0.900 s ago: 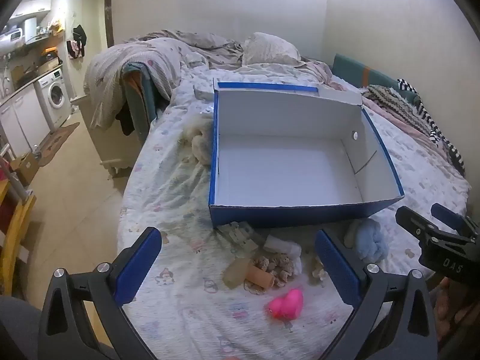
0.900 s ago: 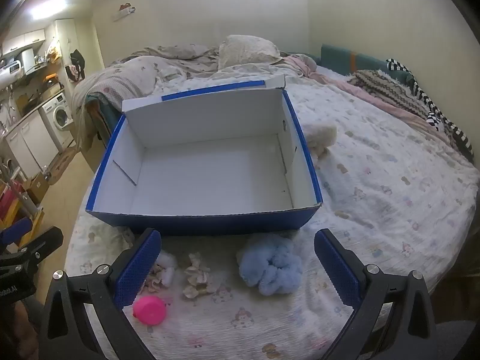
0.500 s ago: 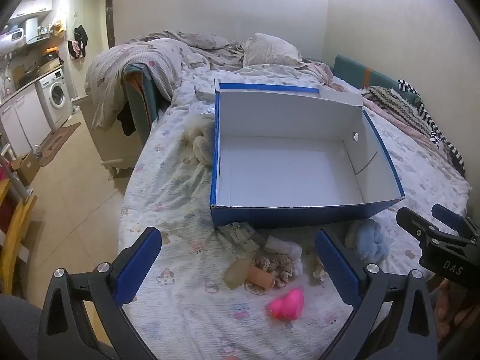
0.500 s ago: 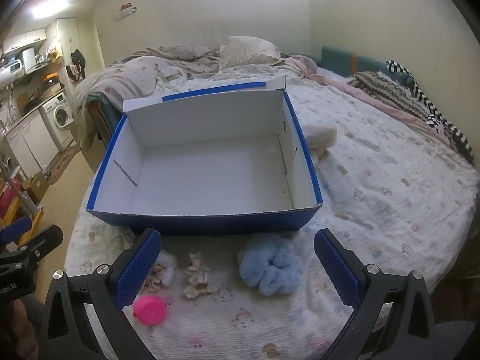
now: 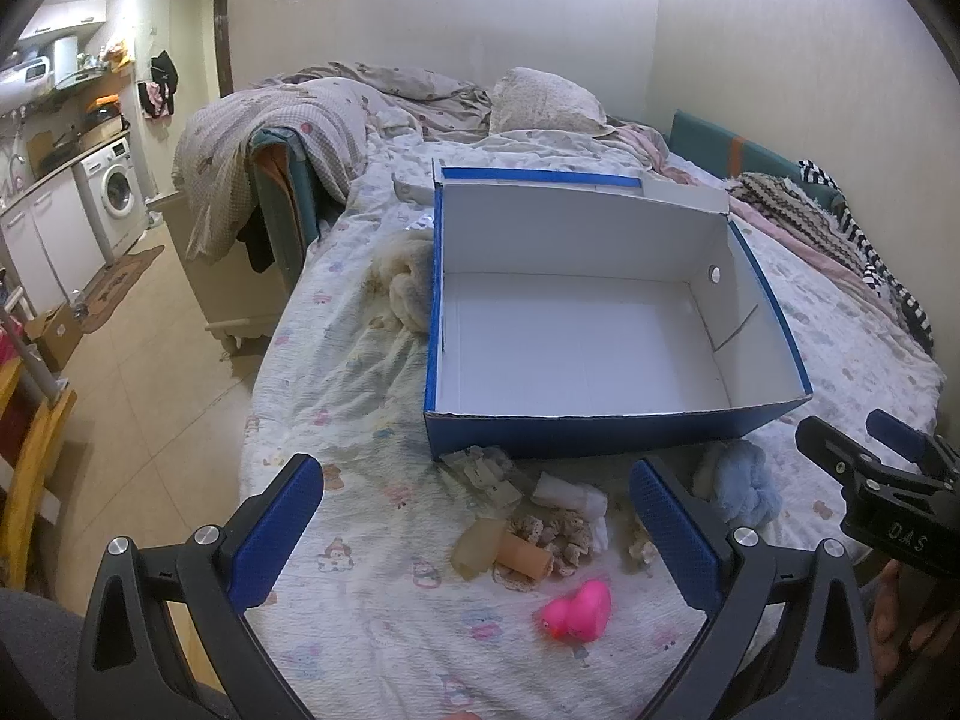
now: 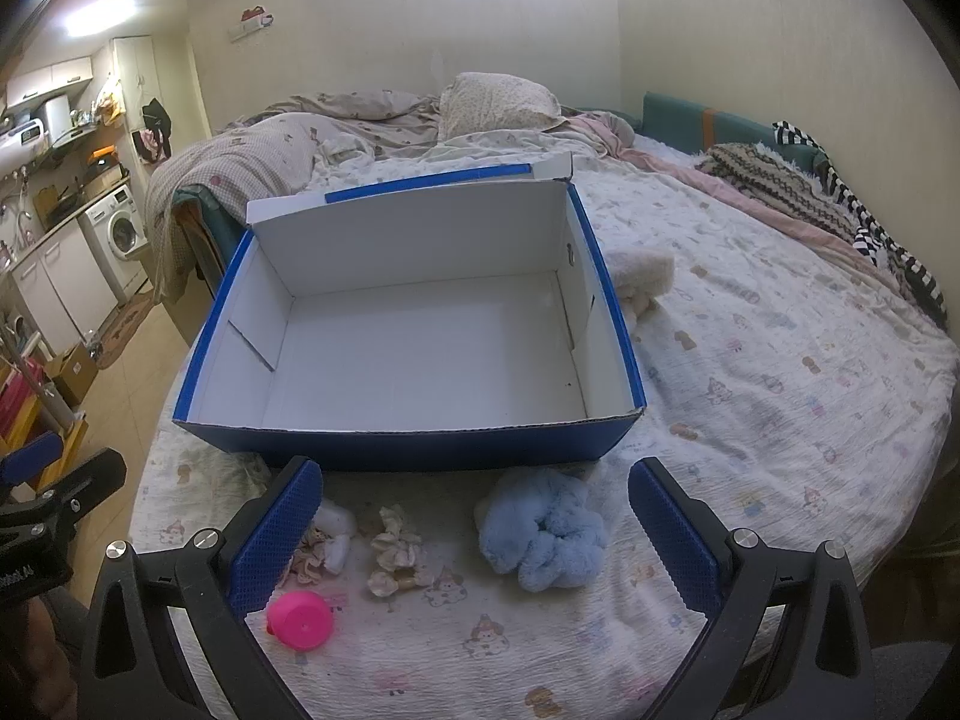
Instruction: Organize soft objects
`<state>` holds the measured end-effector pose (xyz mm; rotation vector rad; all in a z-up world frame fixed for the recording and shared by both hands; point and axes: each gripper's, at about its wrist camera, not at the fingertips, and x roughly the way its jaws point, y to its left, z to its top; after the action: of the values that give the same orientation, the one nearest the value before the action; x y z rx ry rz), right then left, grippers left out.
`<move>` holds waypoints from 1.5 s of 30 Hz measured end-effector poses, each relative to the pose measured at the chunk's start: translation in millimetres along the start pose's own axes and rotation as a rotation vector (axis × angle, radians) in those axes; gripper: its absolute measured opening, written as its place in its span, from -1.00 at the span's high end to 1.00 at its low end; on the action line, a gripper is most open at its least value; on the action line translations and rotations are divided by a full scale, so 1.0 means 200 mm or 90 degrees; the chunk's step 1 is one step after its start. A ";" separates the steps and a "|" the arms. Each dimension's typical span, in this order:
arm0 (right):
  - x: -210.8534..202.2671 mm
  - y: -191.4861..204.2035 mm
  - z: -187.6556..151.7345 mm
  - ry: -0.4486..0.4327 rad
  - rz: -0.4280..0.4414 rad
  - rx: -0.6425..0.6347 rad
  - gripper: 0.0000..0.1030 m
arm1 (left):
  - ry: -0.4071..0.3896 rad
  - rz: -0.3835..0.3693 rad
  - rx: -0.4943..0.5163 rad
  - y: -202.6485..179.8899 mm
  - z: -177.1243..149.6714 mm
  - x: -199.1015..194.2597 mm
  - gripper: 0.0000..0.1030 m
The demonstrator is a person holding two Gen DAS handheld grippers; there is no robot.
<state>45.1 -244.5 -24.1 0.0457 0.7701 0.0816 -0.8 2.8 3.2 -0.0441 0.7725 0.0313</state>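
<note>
An empty blue box (image 5: 600,438) with white inside sits on the bed; it also shows in the right wrist view (image 6: 420,450). In front of it lie a fluffy light-blue scrunchie (image 6: 543,534) (image 5: 741,489), a pink rubber duck (image 5: 579,600) (image 6: 300,612), small cream scrunchies (image 6: 393,546) (image 5: 558,531) and rolled white cloths (image 5: 570,495). A cream plush (image 5: 408,288) (image 6: 645,276) lies beside the box. My left gripper (image 5: 474,528) is open above the small items. My right gripper (image 6: 474,531) is open, just short of the blue scrunchie.
The bed's left edge (image 5: 258,396) drops to a tiled floor (image 5: 150,372). A bunched duvet (image 5: 288,132) and pillow (image 5: 540,99) lie at the head. Striped and knitted blankets (image 6: 798,198) lie along the wall. A washing machine (image 5: 117,192) stands far left.
Both views have shifted very slightly. The objects, the box and both open grippers stand as before.
</note>
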 end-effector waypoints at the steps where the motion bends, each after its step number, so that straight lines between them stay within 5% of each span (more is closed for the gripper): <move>1: 0.00 0.00 0.00 0.000 -0.001 0.000 -1.00 | 0.000 0.000 -0.001 0.00 0.00 0.00 -0.98; 45: 0.00 0.00 0.00 -0.001 0.000 0.000 -1.00 | -0.003 0.000 0.003 0.00 0.00 0.00 -0.98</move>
<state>45.2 -244.5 -24.2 0.0464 0.7691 0.0816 -0.4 2.4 3.8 -0.0399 0.7673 0.0304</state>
